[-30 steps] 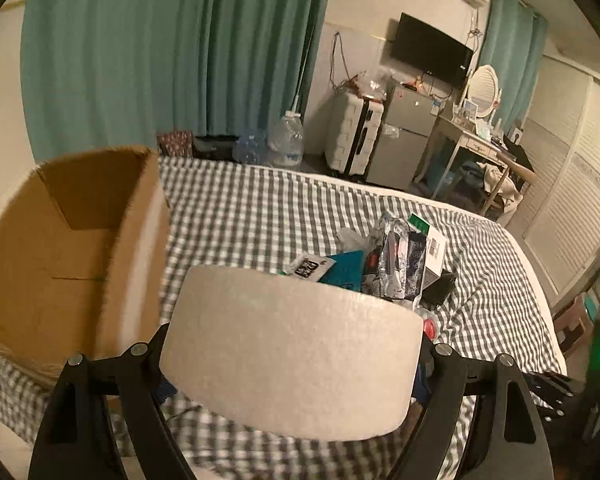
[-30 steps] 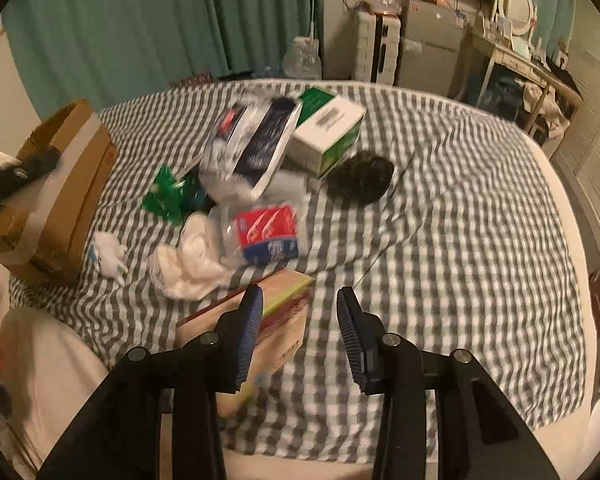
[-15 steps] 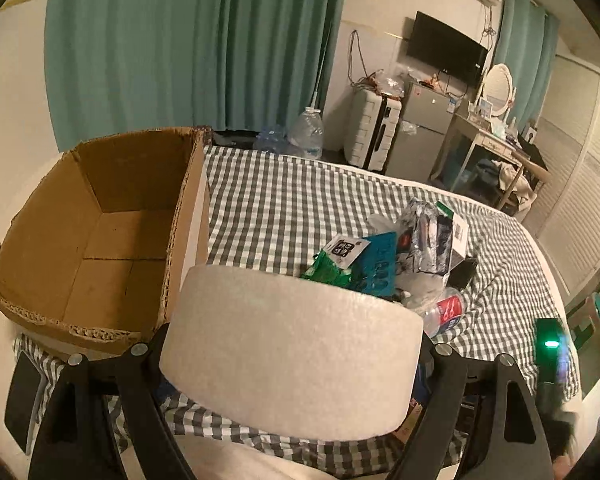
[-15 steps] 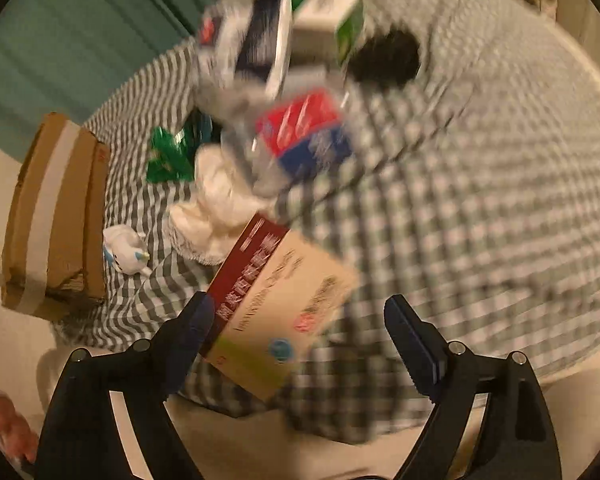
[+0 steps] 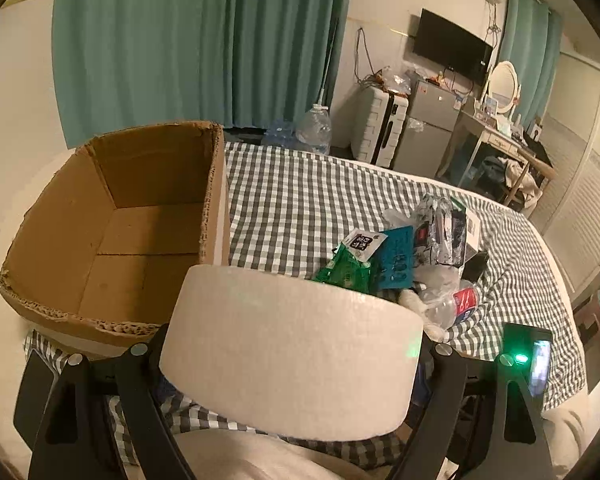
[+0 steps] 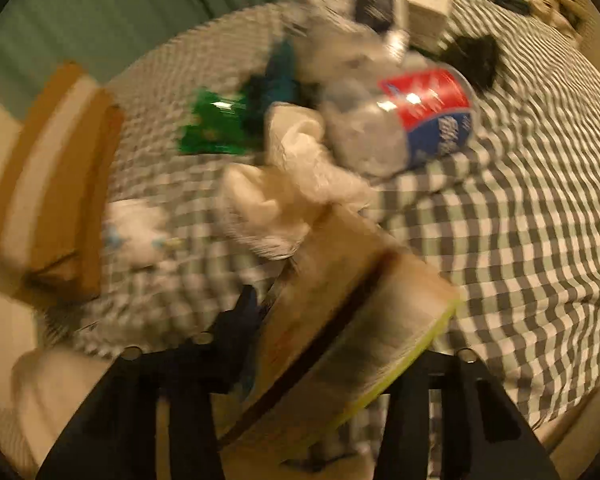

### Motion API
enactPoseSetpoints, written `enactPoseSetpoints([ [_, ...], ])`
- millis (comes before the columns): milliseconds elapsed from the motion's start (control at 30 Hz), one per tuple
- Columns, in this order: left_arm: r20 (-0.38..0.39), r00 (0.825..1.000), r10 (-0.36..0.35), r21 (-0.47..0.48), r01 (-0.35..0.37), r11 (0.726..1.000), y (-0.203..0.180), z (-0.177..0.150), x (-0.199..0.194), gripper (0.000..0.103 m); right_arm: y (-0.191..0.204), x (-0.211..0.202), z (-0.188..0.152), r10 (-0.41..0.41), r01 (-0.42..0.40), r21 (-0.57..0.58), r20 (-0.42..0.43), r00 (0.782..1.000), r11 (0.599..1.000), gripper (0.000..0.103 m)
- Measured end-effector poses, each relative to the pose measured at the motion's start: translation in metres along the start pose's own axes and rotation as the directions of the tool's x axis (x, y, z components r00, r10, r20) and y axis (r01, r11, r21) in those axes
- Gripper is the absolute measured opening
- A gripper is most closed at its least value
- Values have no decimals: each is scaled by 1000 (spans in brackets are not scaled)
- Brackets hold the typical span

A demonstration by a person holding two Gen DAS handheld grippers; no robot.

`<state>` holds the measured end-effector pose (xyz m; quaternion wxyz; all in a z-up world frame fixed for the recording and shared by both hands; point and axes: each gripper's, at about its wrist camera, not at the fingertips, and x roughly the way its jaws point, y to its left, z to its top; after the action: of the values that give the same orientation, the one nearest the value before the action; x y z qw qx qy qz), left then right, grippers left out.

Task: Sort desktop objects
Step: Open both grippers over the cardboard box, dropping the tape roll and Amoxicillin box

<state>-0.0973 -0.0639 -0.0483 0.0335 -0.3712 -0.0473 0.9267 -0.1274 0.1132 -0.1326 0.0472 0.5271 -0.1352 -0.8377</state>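
Foam block (image 5: 296, 352) pinched in left hand-held gripper (image 5: 296, 364) beside cardboard box (image 5: 112, 224) at bed's (image 5: 300, 200) near-left corner; right hand-held gripper (image 6: 320, 340) closing on carton (image 6: 352, 320) w/ pads squarely across it.

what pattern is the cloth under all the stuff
A grey-and-white check cloth; the left wrist view shows it sharpest.

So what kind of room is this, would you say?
Most likely a bedroom or small studio: a bed under a checked sheet, a wall-mounted TV, and a dressing table with an oval mirror beside a small fridge.
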Motion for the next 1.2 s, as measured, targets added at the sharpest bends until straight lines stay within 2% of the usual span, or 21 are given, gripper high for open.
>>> enactPoseSetpoints([
  [133,62,998,22,33,-24,999,1,2,-14,86,2,-39,1,83,-82,-14,44,996,997,34],
  [300,89,996,16,-34,-13,999,24,20,-27,86,14,-96,8,183,-182,-15,134,974,983,34],
  [367,113,993,38,-55,-31,998,39,33,-33,86,33,-105,19,232,-229,-37,144,962,973,34],
  [433,128,990,54,-71,-46,996,58,47,-38,86,57,-119,33,310,-301,-79,143,940,950,34],
  [533,91,990,107,-89,-99,991,94,72,-33,86,96,-126,54,371,-350,-155,142,918,924,34],
  [600,72,979,192,-114,-183,977,119,86,-26,86,133,-122,70,395,-365,-212,123,910,907,34],
  [700,11,983,181,-110,-179,978,142,94,-10,86,187,-101,95,427,-395,-261,74,901,881,35],
  [800,-47,978,206,-109,-210,972,159,95,5,91,225,-78,114,412,-387,-268,41,910,882,37],
  [833,-68,974,218,-107,-225,969,163,93,9,97,235,-74,120,388,-366,-261,36,921,893,43],
  [867,-81,970,228,-106,-235,966,166,92,12,101,243,-72,125,367,-346,-260,36,930,902,63],
  [933,-98,967,237,-88,-245,965,171,88,14,102,255,-77,134,353,-317,-277,94,931,907,82],
  [1067,-96,964,249,-61,-256,965,173,82,7,102,263,-102,137,314,-227,-361,203,928,904,82],
  [1200,0,978,208,-40,-207,977,150,79,-19,102,231,-126,126,281,-156,-366,317,906,918,84],
])
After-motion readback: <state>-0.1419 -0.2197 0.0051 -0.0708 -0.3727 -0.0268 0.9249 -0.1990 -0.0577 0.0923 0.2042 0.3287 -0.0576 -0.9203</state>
